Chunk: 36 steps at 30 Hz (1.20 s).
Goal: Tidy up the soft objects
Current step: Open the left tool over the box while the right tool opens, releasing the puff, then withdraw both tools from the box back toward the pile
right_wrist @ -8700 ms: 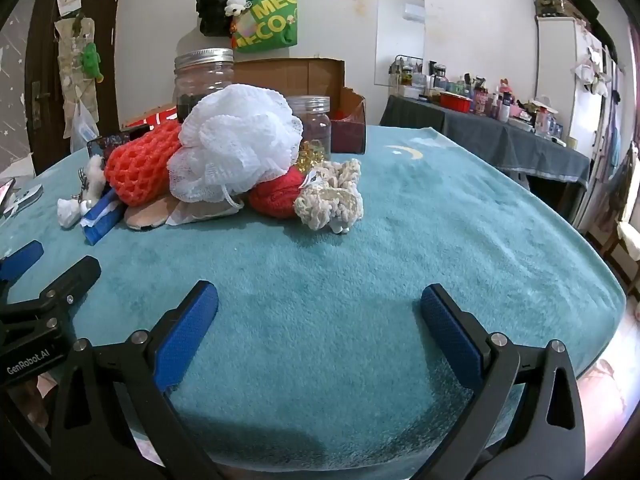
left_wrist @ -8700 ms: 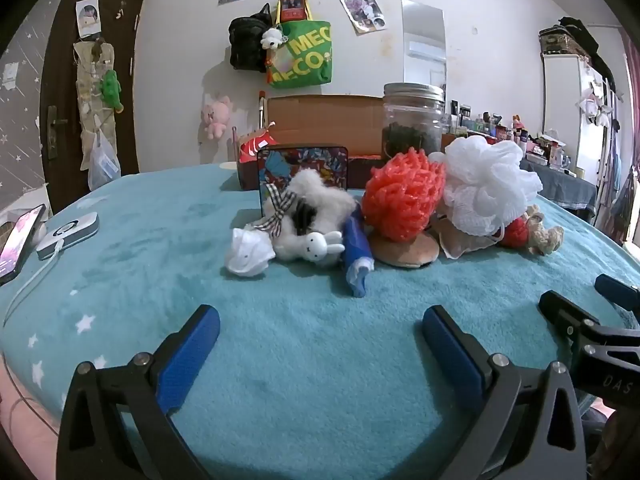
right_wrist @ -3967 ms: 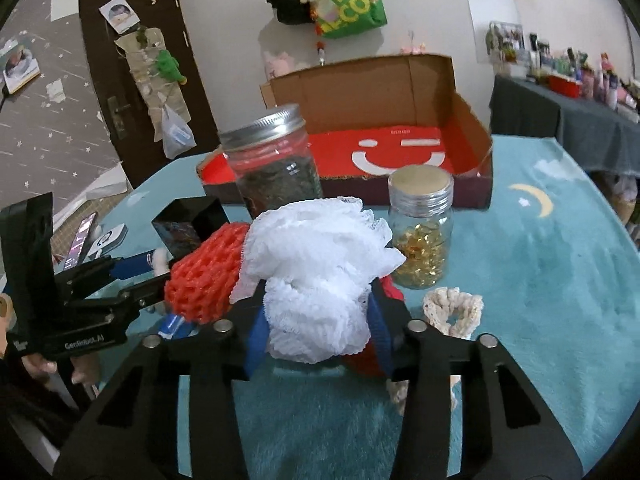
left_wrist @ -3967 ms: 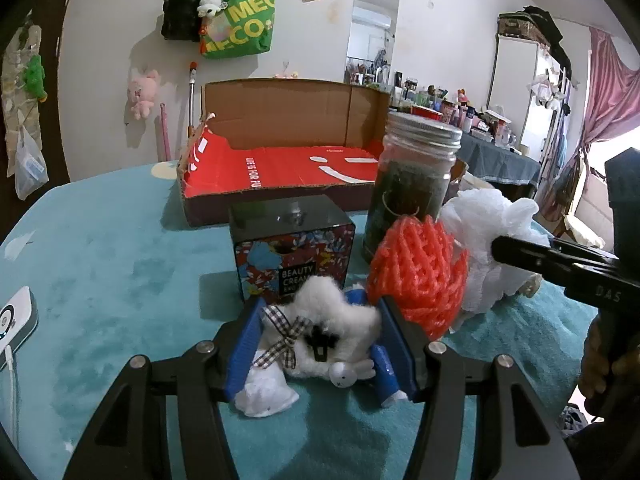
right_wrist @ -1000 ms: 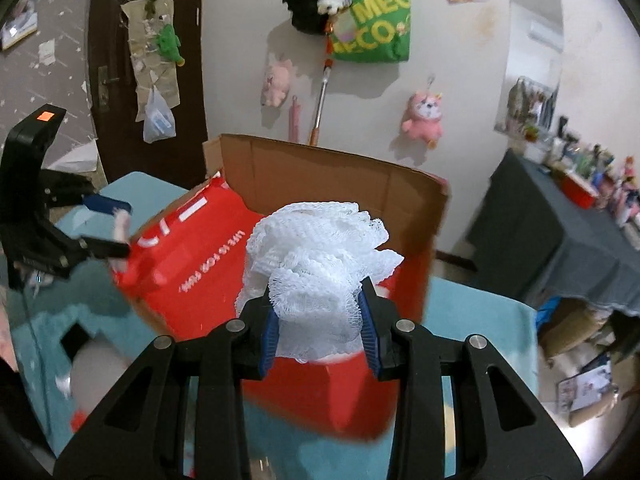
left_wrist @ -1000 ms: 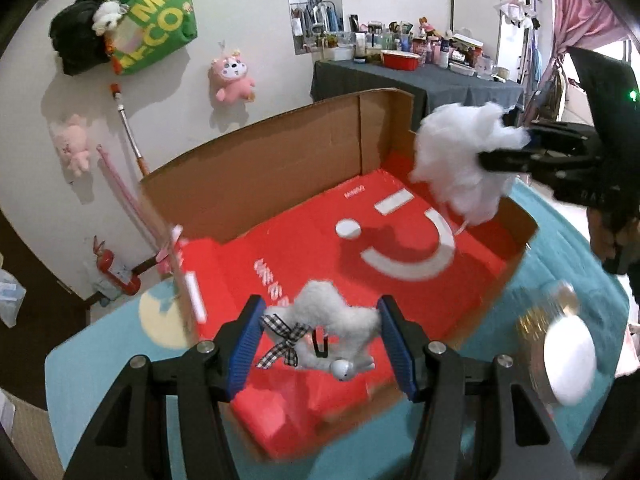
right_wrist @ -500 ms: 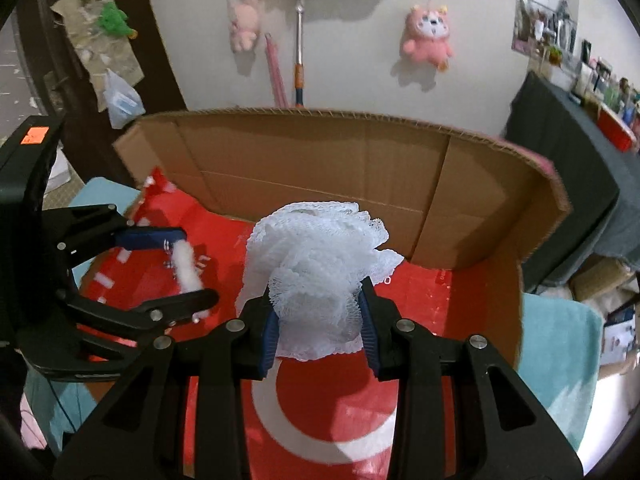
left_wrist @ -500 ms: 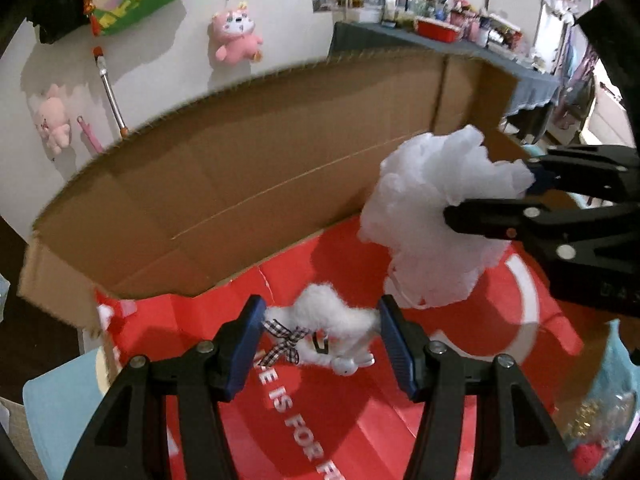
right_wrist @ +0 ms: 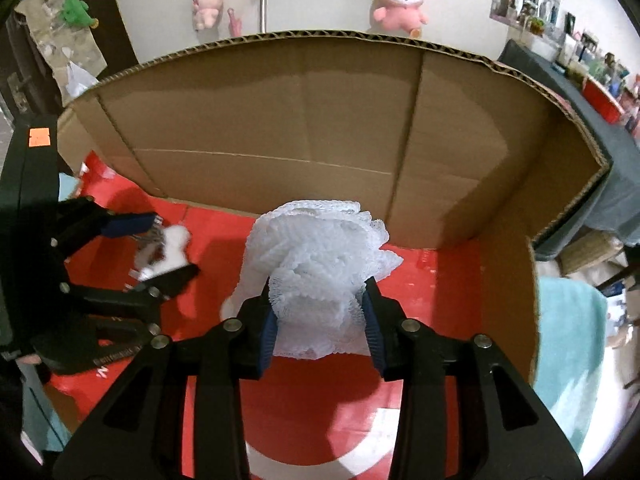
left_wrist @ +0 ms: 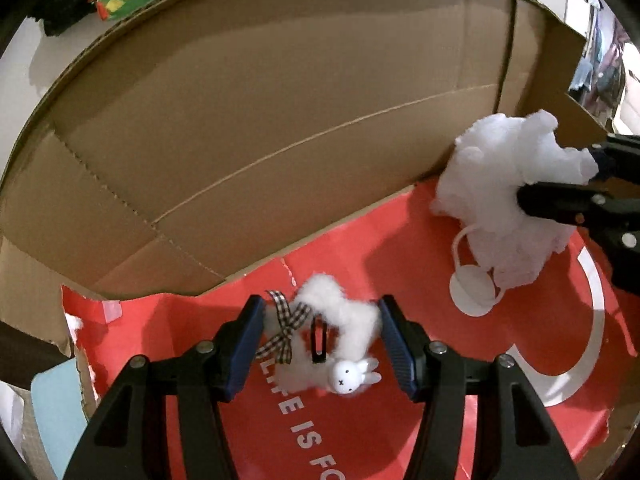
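Left tongs [left_wrist: 320,336] grip the white rabbit plush [left_wrist: 332,340] over the box's red floor [left_wrist: 400,240], lettered "LIFE IS FO". At 2 o'clock, right tongs [right_wrist: 320,320], jaws just opening, still pinch the white mesh bath pouf [right_wrist: 316,264].

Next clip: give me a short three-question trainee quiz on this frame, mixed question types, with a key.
1. True or false: the left gripper holds the white mesh bath pouf.
2. The floor of the cardboard box is: A blue, B red, C green.
3. Fill in: the fluffy white rabbit toy wears a checked ____.

Key: 1 false, the right gripper has the pouf between its pads, its jaws having just been opening; 2 B; 3 ribbon bow.
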{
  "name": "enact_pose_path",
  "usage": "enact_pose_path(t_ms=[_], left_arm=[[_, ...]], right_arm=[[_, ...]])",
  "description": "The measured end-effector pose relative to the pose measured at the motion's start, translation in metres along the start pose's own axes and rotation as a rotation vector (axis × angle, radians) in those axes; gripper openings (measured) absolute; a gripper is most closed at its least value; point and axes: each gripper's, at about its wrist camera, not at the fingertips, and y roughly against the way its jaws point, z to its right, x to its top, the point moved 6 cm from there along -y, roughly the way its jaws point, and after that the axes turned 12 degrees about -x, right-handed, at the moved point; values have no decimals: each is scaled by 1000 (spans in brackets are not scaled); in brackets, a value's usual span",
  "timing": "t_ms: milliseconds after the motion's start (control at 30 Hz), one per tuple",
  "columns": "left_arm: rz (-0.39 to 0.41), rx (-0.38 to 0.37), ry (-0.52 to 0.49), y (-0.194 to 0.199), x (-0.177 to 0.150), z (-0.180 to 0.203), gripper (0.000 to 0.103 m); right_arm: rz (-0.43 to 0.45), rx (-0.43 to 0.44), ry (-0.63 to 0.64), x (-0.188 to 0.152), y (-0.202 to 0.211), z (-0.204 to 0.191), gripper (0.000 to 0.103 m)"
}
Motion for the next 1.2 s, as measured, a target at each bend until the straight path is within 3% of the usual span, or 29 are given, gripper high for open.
enact_pose_path(t_ms=[300,633,900,1200], left_arm=[[8,-7,-7,6,0,3,62],[75,-26,45,36,1,-7,77],[244,-58,108,116,-17,0,94],[480,-78,163,226,-44,35,103]], right_arm=[[9,-29,4,1,-2,2,47],[29,-31,-13,7,5,8,63],[78,-28,-43,4,53,11,71],[247,-30,-61,-14,168,11,84]])
